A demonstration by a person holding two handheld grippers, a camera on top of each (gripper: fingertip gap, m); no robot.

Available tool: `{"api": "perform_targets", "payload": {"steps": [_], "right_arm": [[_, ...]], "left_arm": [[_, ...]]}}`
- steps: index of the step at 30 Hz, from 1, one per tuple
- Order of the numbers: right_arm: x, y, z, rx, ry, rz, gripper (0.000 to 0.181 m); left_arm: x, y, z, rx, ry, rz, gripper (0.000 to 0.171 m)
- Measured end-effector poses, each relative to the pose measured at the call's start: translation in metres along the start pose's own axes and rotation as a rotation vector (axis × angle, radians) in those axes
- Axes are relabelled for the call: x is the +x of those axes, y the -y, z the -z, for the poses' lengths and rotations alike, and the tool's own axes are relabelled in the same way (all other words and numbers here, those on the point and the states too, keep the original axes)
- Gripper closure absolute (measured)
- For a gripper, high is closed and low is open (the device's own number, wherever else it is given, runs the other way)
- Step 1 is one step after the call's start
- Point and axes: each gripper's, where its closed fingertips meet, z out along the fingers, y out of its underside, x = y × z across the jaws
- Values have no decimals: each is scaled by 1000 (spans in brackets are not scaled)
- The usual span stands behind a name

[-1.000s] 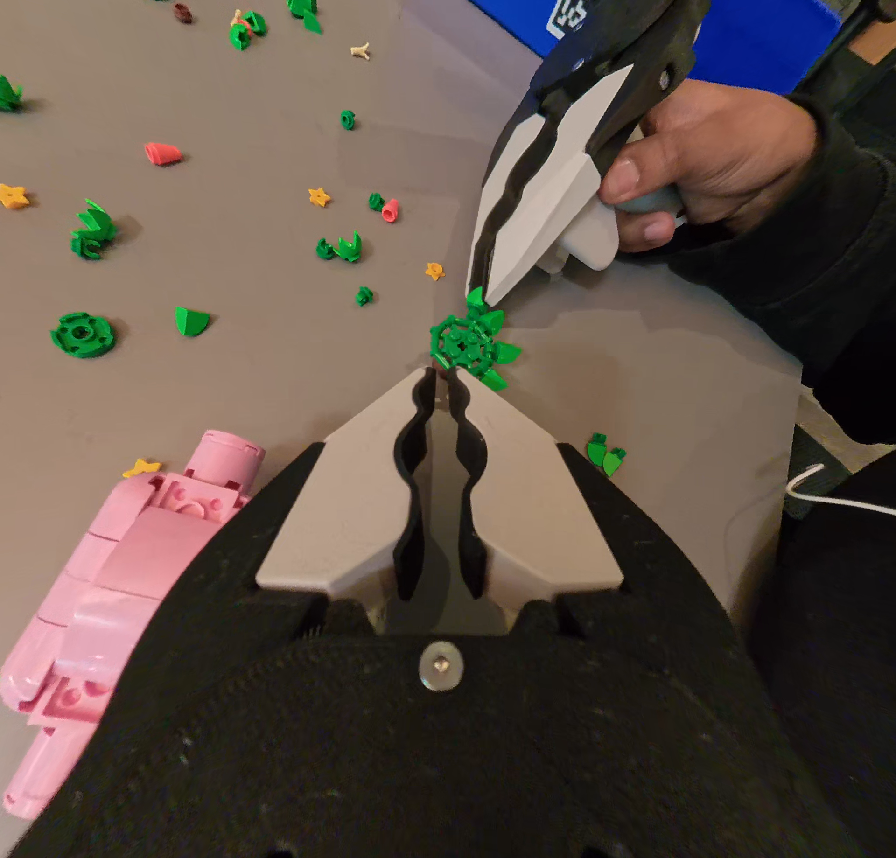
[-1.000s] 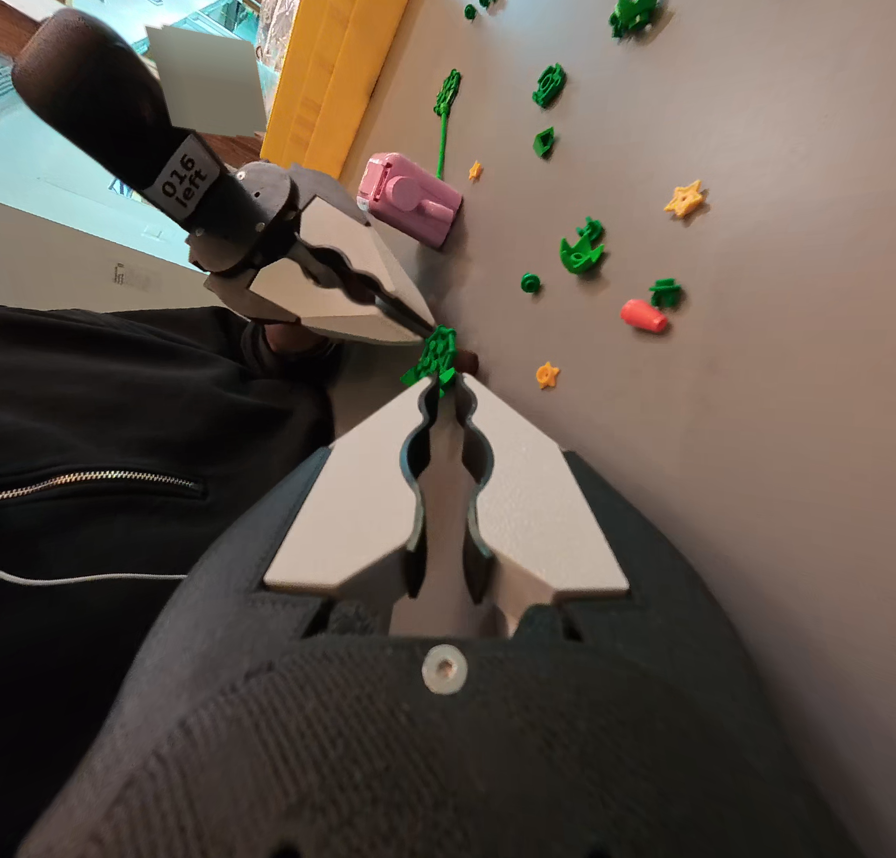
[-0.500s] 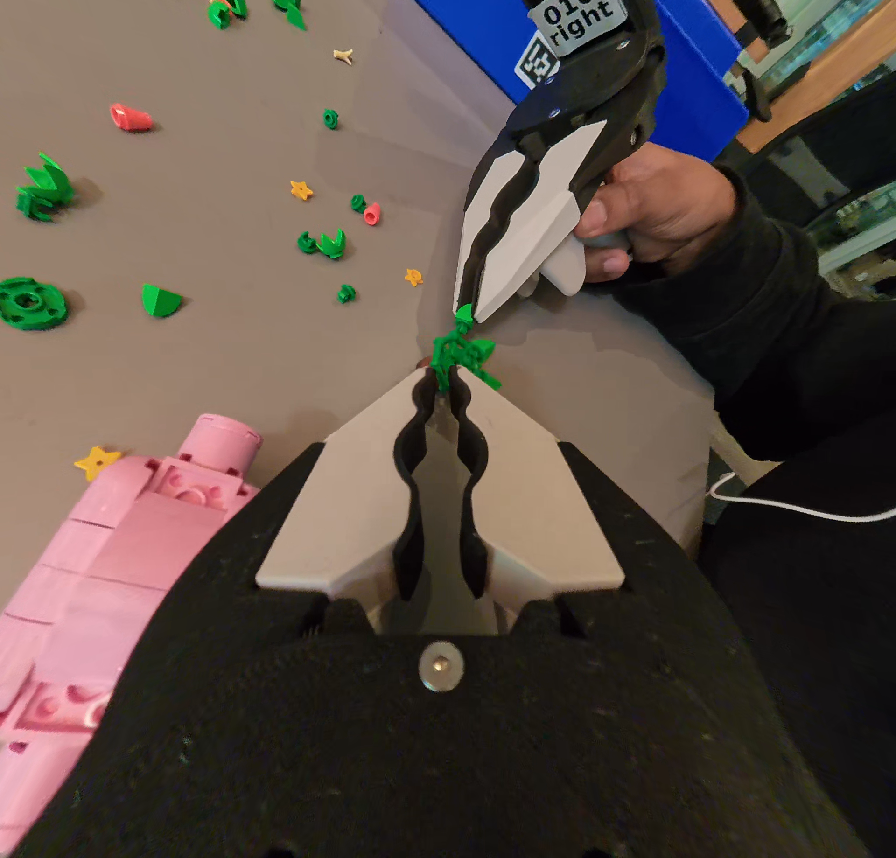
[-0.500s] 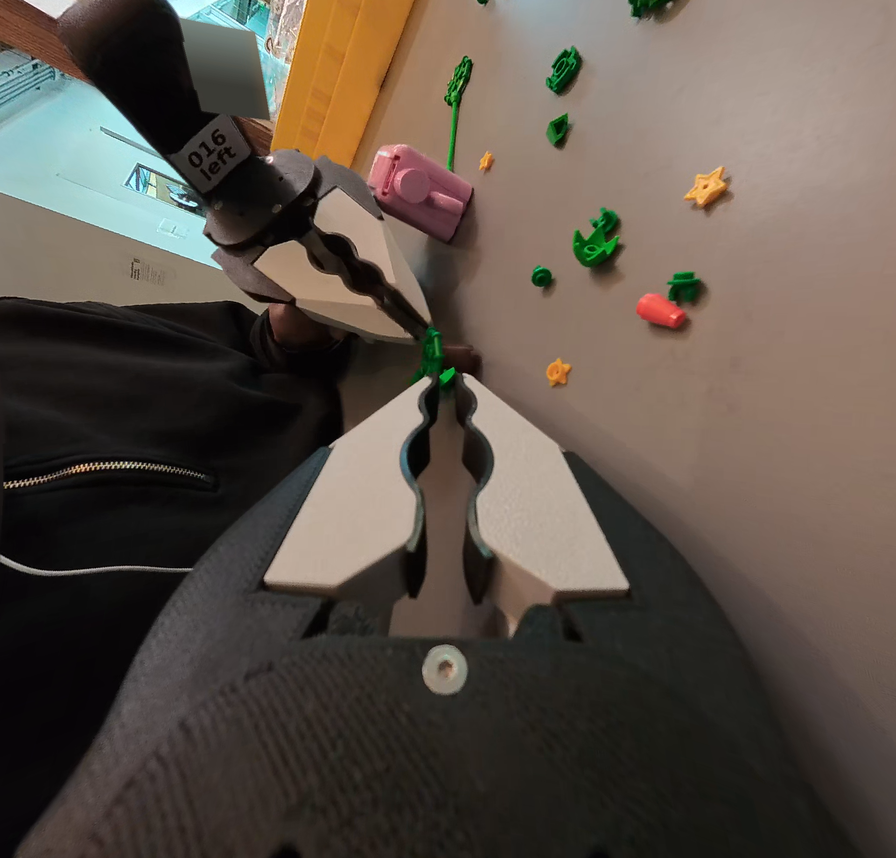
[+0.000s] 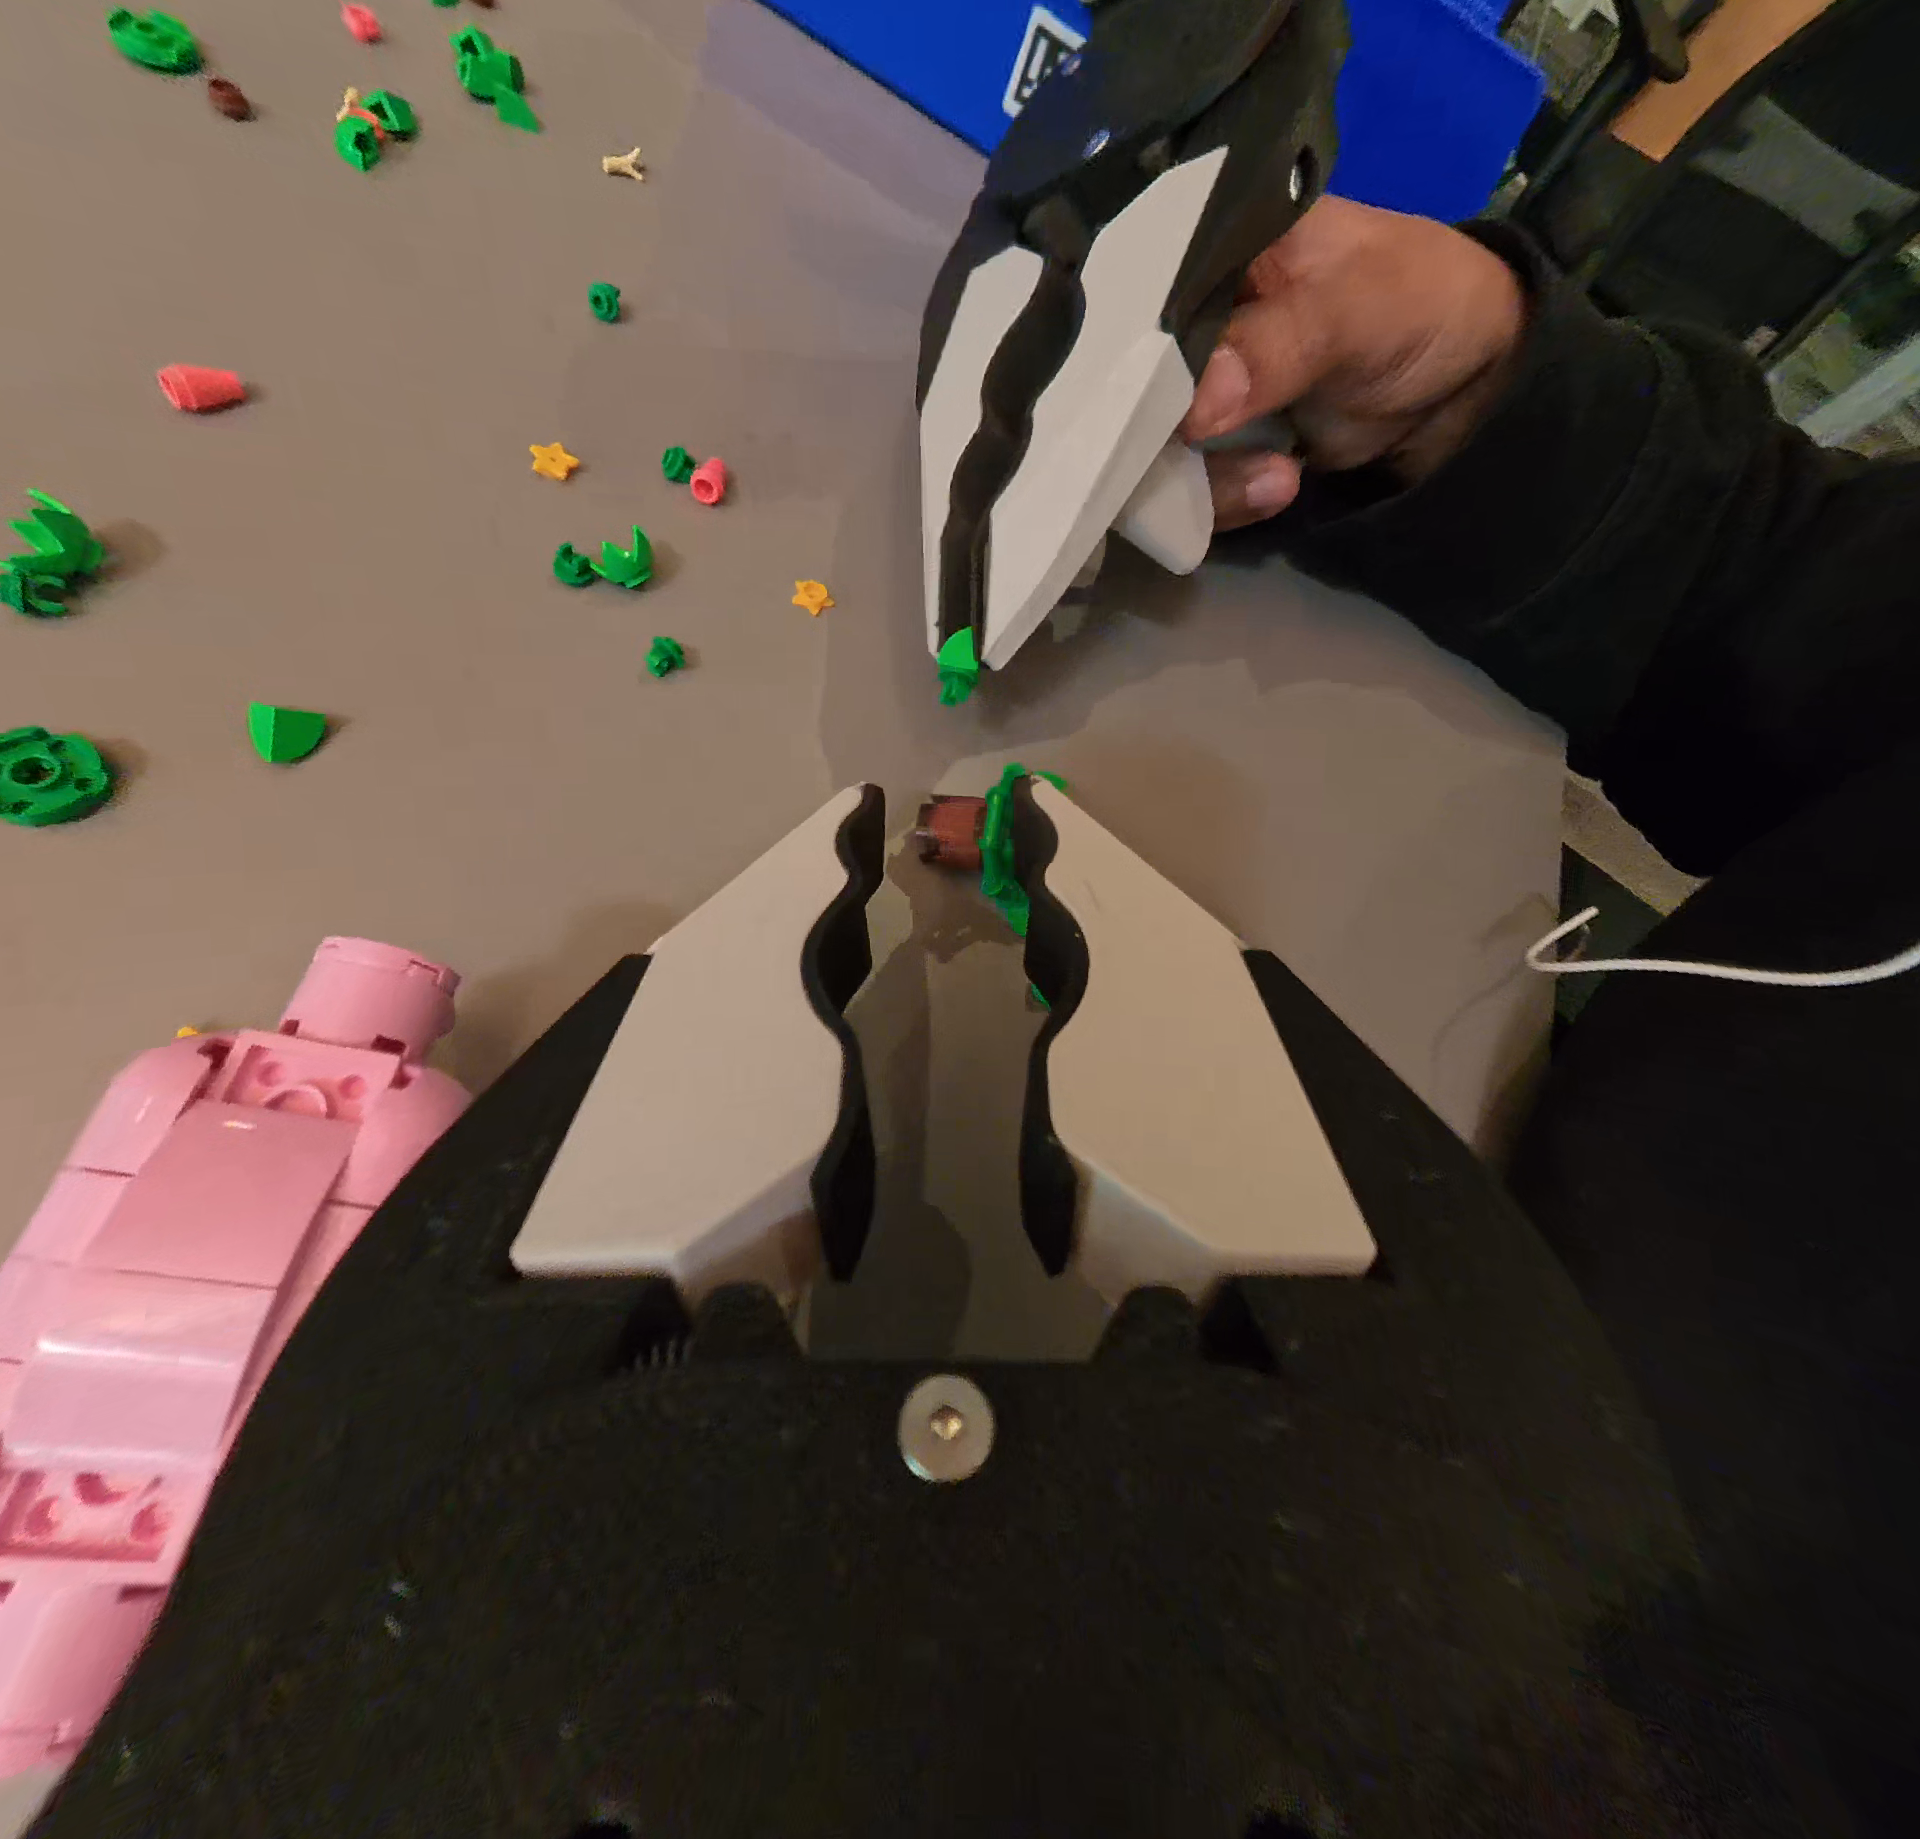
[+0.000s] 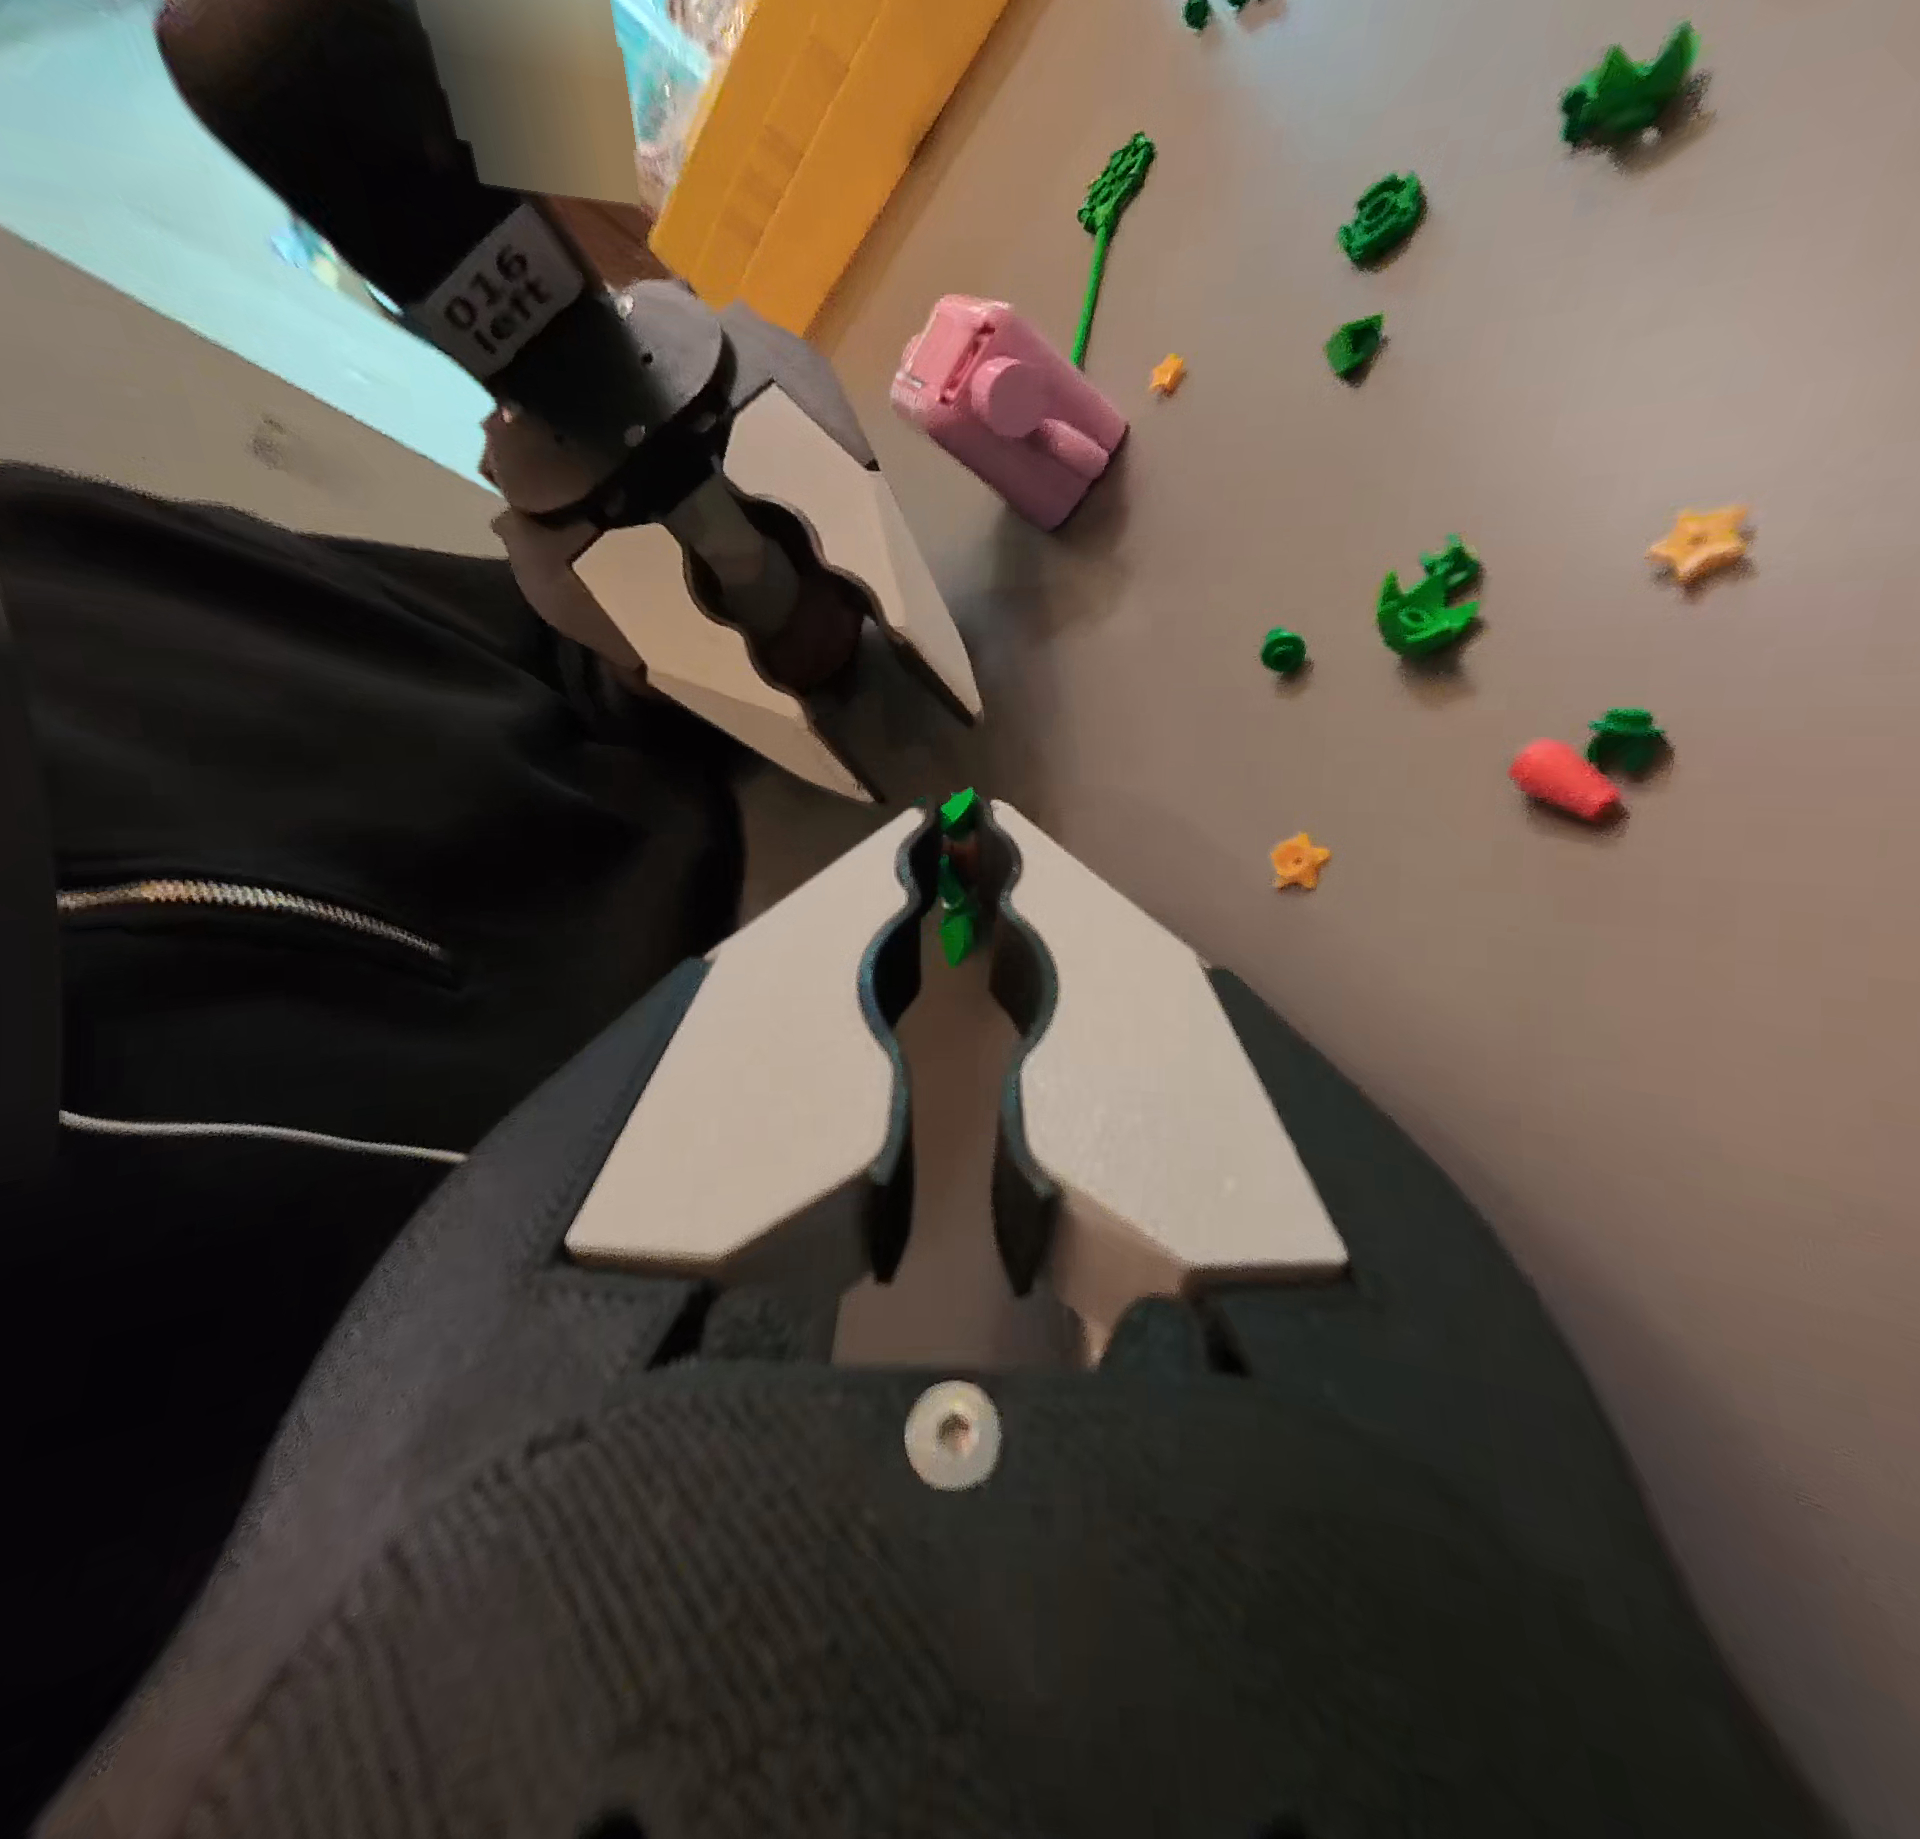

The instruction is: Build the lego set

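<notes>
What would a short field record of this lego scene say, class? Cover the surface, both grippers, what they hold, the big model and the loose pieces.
surface: grey table
left gripper: open, jaws apart
between its fingers: green wheel with a brown stud, close against one finger
right gripper: shut on a small leaf
pink model: lying on the table beside the left gripper
loose: red cone, yellow star, many green bits
</notes>
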Motion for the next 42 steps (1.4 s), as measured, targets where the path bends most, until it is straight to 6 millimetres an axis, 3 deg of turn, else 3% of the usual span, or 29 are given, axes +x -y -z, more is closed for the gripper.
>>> {"api": "perform_targets", "payload": {"steps": [7,12,19,42], "right_arm": [[-10,-10,2,-91,-117,318,177],[-17,-9,5,-66,-151,485,177],[-4,-24,0,-138,-173,457,177],[-8,-29,-4,-137,-107,302,177]], "left_arm": [[10,-12,-7,-66,-61,12,140],[11,-12,-9,-74,-50,-13,166],[12,-13,-9,-81,-62,-1,168],[12,-18,-11,-109,-58,7,167]]}}
